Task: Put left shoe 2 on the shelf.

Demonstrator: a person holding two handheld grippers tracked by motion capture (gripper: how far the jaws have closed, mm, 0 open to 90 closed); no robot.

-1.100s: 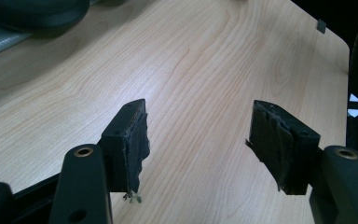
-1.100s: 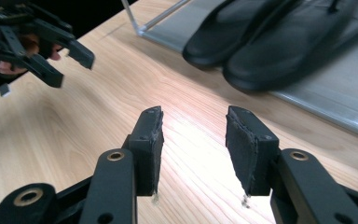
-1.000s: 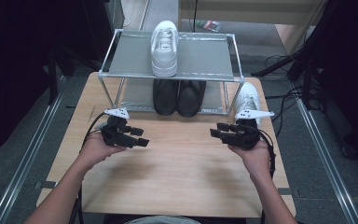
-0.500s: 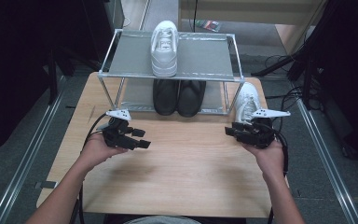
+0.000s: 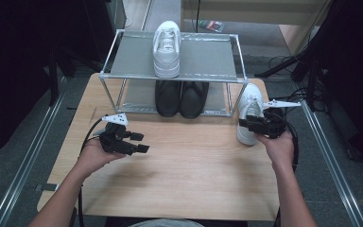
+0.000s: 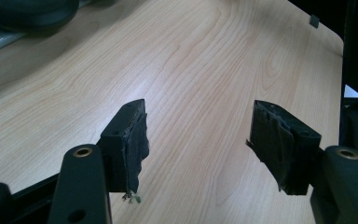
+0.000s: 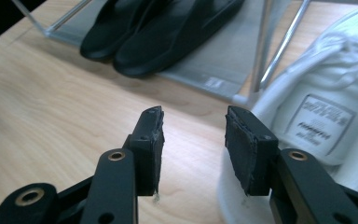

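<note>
Reading the white sneaker's (image 7: 326,116) tongue label takes the right gripper (image 7: 193,140) view.

Pale maple-look wood grain all over the table (image 5: 184,165), light tan with darker streaks. Black on both grippers, left gripper (image 5: 139,143) mid-left of the high view and right gripper (image 5: 244,124) at the right, each topped with a light grey three-cornered plate. White sneaker (image 5: 248,113) beside the right one, grey-printed tongue label showing in the right gripper view. Second white sneaker (image 5: 166,45) up top centre on the grey, silver-framed shoe rack (image 5: 208,59). Glossy black shoes (image 5: 180,97) paired underneath. Dark fuzzy pads (image 6: 137,140) inside the left jaws.
</note>
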